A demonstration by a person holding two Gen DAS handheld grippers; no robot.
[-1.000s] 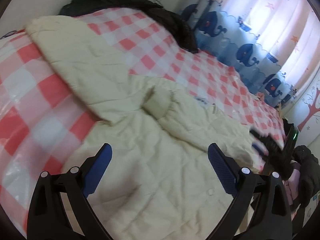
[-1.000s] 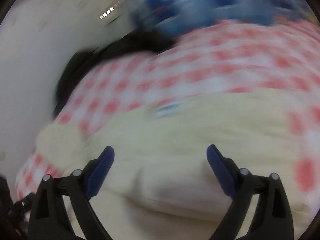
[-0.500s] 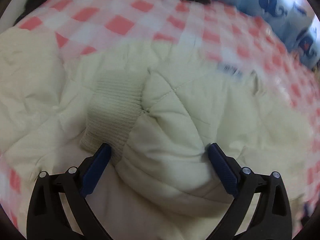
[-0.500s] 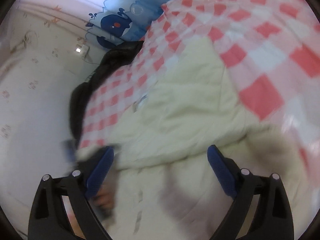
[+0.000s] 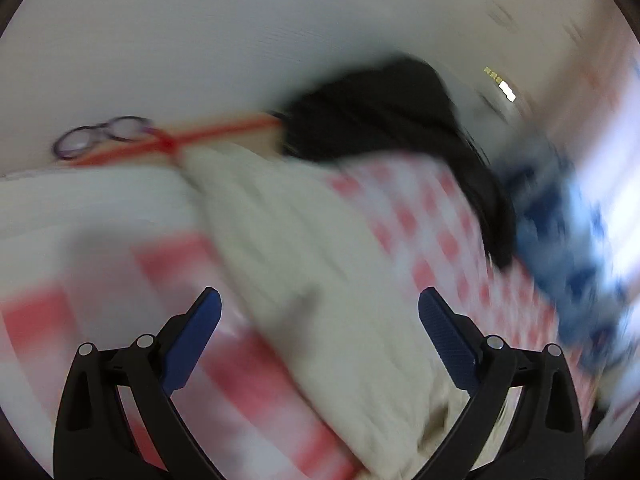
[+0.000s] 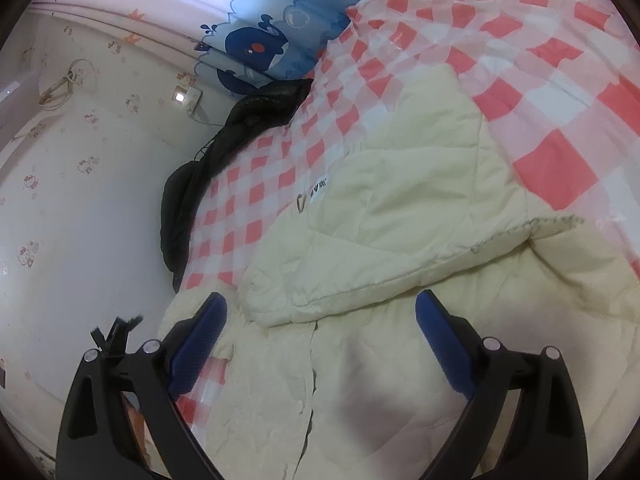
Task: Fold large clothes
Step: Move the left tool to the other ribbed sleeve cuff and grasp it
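A large cream quilted jacket (image 6: 400,208) lies spread on the bed's red-and-white checked cover (image 6: 552,80), one part folded over the body. My right gripper (image 6: 320,324) hovers open just above the jacket's front, near the folded edge, holding nothing. The left wrist view is blurred by motion. There a cream part of the jacket (image 5: 304,248) runs up the middle of the cover. My left gripper (image 5: 318,312) is open above it, with nothing between its blue pads (image 5: 200,328).
A black garment (image 6: 224,152) is bunched along the bed's far edge against the white wall (image 6: 80,208); it shows as the black garment (image 5: 384,120) in the left view too. Whale-print curtains (image 6: 272,36) hang behind. A pair of glasses (image 5: 100,140) lies by the wall.
The left gripper has swung up and away from the sleeve cuff it hovered over, now facing the wall and black garment. The right gripper has steadied over the jacket front.
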